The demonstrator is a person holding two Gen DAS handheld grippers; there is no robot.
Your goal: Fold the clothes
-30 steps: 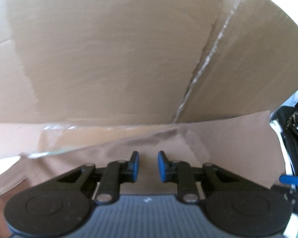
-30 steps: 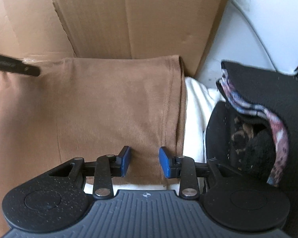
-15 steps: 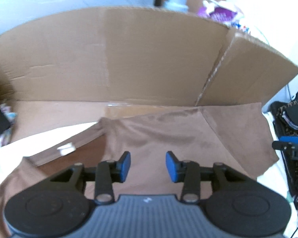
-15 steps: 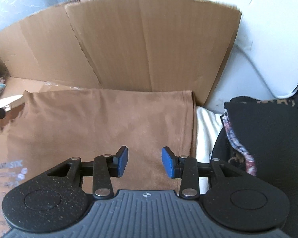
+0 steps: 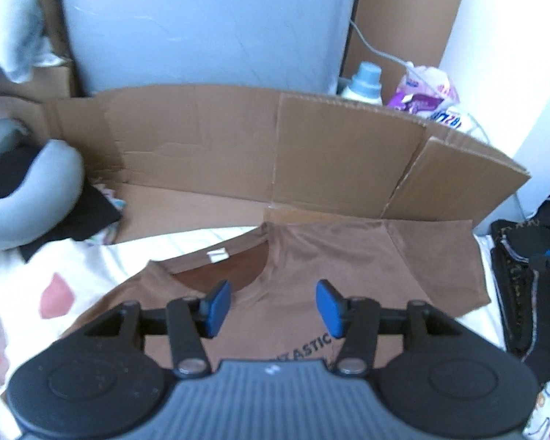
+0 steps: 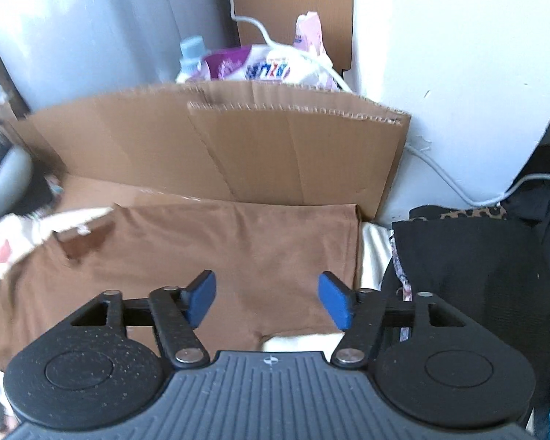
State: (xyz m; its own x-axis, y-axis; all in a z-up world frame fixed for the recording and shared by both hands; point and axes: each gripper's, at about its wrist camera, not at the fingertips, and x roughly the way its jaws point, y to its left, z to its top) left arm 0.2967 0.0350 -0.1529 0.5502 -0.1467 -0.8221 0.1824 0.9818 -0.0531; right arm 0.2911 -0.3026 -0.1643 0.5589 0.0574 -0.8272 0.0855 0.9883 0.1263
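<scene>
The brown T-shirt [image 5: 352, 256] lies flat, collar toward the cardboard, both grippers' [image 5: 273, 308] [image 6: 267, 299] fingers just opened wide, holding nothing.

The brown T-shirt [image 5: 366, 256] is soft, matt knit cloth. Behind it stands rough, corrugated cardboard [image 5: 311, 154]. The gripper fingertips [image 6: 201, 297] carry blue pads, probably rubbery plastic.
</scene>
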